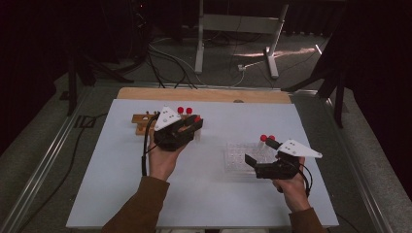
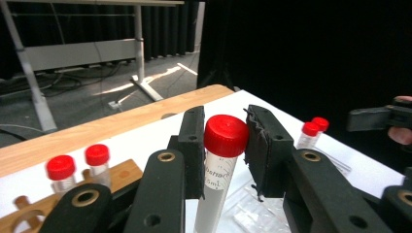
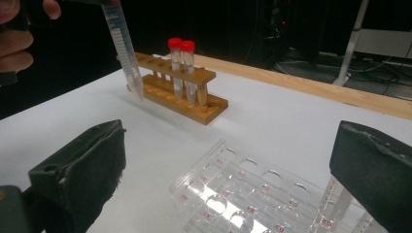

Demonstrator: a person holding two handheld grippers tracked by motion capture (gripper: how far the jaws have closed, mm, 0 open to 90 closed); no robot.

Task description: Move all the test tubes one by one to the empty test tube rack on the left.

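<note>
One tube (image 2: pixel 216 179) sat clamped between the pads of my left gripper (image 1: pixel 187 127), held just under its red cap (image 2: pixel 226 135) and hanging upright with its tip clear of the table (image 1: pixel 116 194). It hung just beside the wooden rack (image 3: pixel 180 90), on the side toward the clear tray (image 3: pixel 252 194). My right gripper (image 1: pixel 262 154) had its jaws spread wide with nothing between them, hovering over the near edge of that tray.

Two more capped tubes (image 3: pixel 180 68) stood in the wooden rack, side by side at its end nearer the tray. Another two (image 1: pixel 267 141) stood in the tray's far corner, away from the rack.

I judged the step in hand to be the carry: a tube lifted out of the wooden rack and on its way across to the tray. The next move called for bringing the tube over an empty well near the pair already there, keeping it vertical, and lowering the tip squarely into the hole before I let the pads part. The free gripper could steady the tray if it slid.
</note>
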